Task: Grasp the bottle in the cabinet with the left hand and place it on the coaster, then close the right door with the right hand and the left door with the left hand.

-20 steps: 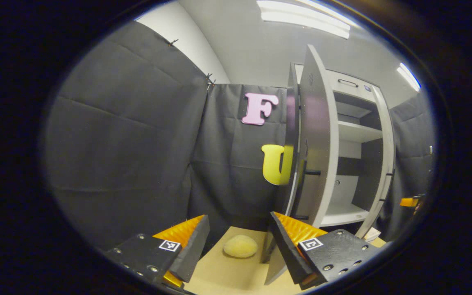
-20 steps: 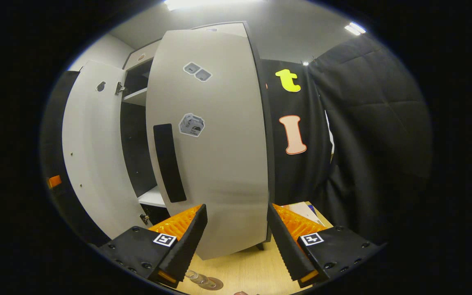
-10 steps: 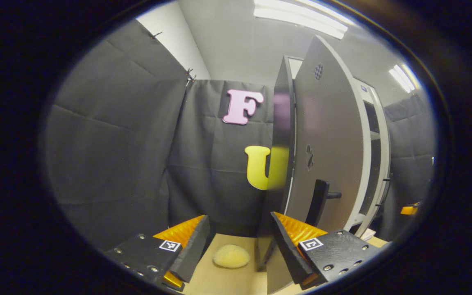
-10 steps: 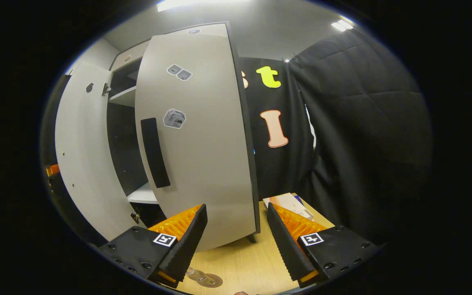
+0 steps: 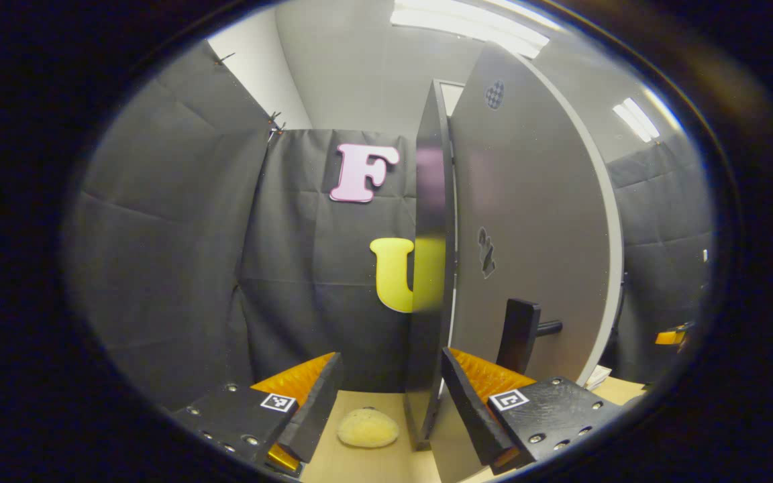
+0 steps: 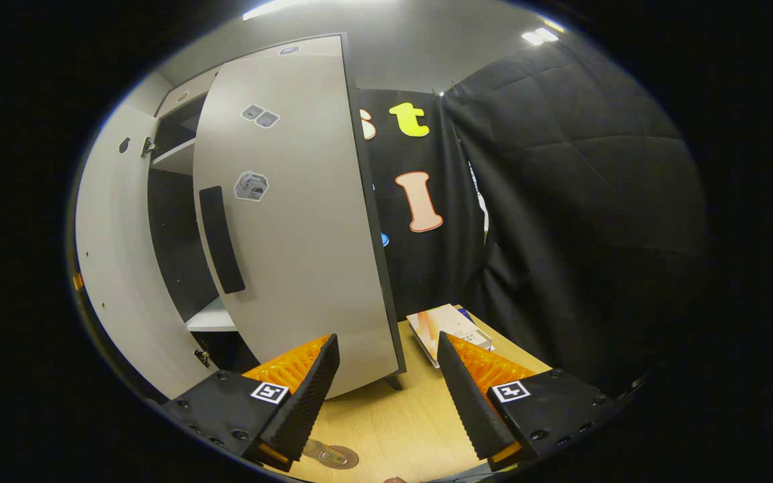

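In the left gripper view, the cabinet's left door (image 5: pixel 527 221) stands almost edge-on. Its dark edge (image 5: pixel 430 268) falls between the fingers of my open left gripper (image 5: pixel 390 396), and its black handle (image 5: pixel 517 327) is just above the right finger (image 5: pixel 470 406). In the right gripper view, the grey right door (image 6: pixel 292 221) with its black handle (image 6: pixel 221 238) stands partly shut, with the left door (image 6: pixel 108 268) still wide. My right gripper (image 6: pixel 386 396) is open and empty in front of it. A clear bottle (image 6: pixel 323 452) rests on a brown coaster (image 6: pixel 347 459) below the left finger.
A yellow sponge-like lump (image 5: pixel 368 428) lies on the wooden table (image 6: pixel 400 429) between the left fingers. A flat box (image 6: pixel 450 325) lies to the right of the cabinet. A white shelf (image 6: pixel 212 316) shows in the gap between the doors. Black cloth walls close in on both sides.
The left door has swung round and now hides the cabinet's inside from the left gripper view. In the right gripper view, the right door has slid leftward and farther off, uncovering the flat box.
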`<state>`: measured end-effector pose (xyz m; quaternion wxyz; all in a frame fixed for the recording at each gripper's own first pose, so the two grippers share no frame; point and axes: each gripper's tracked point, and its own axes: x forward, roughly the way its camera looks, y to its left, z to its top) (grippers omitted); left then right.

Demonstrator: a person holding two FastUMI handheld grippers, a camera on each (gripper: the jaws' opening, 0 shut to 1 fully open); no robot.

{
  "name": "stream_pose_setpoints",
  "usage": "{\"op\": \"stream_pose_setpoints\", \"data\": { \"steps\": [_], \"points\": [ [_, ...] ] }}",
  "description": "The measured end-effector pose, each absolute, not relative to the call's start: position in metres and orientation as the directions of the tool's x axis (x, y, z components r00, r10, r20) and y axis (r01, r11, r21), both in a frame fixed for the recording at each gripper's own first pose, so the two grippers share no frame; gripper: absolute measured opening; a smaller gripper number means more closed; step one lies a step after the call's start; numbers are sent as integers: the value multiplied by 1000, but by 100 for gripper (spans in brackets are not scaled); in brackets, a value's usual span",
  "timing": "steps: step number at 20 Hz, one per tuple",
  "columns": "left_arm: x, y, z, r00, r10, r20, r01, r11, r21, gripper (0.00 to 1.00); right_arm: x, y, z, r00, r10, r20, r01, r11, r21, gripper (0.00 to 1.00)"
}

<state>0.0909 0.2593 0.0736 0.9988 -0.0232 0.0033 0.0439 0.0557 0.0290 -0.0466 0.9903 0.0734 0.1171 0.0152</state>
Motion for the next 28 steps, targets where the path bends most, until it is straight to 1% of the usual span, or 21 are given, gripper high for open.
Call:
{"op": "stream_pose_setpoints", "data": {
  "steps": [3,4,6,7,8,10,11,14,16,17,18,20,21,22,23,24,25,26,28],
  "points": [
    [94,247,81,997,72,-6,-72,997,11,89,59,29,-51,970,42,-242,-4,988,154,94],
    [97,241,79,998,55,-6,-55,998,0,89,60,30,-51,969,43,-241,-4,987,160,94],
    [101,225,73,1000,17,-12,-18,999,-37,96,60,31,-49,971,45,-236,-6,986,164,94],
    [102,217,74,1000,6,-12,-6,999,-46,96,60,31,-49,971,47,-234,-9,987,161,94],
    [102,210,74,1000,-1,-12,0,999,-53,95,61,30,-49,971,46,-233,-10,988,155,90],
    [102,196,73,1000,-2,-18,0,997,-72,95,61,28,-50,970,47,-238,-12,989,144,90],
    [103,190,73,1000,9,-27,-11,996,-89,95,60,26,-52,969,47,-244,-12,989,144,94],
    [101,182,68,995,86,-39,-91,986,-140,95,55,19,-55,966,39,-256,0,989,151,94],
    [99,174,71,990,136,-31,-139,979,-147,95,53,12,-54,965,26,-260,13,989,148,94],
    [100,167,72,989,143,-25,-145,979,-141,95,52,9,-55,965,19,-260,20,989,148,94],
    [105,161,74,990,142,-19,-143,981,-134,89,51,6,-55,965,13,-261,27,988,150,94],
    [119,146,76,990,140,-16,-141,983,-119,88,51,3,-55,965,8,-262,35,987,158,94],
    [121,138,74,990,143,-20,-144,982,-125,95,51,1,-54,965,6,-261,37,986,160,94],
    [124,129,75,989,145,-13,-145,979,-144,95,50,0,-53,966,3,-259,39,987,159,94],
    [127,118,78,991,134,-1,-133,978,-161,82,50,-1,-52,966,0,-257,42,986,158,90],
    [134,104,80,994,106,6,-103,979,-175,88,48,-1,-51,967,-3,-253,44,986,160,90],
    [142,89,81,998,65,6,-63,981,-182,88,46,-1,-51,968,-4,-251,46,986,162,90],
    [146,77,82,999,40,9,-38,982,-184,96,46,-2,-50,968,-5,-250,47,986,162,90],
    [140,66,85,999,25,22,-21,985,-171,96,41,-4,-50,969,-13,-248,54,986,160,90]
  ]
}}
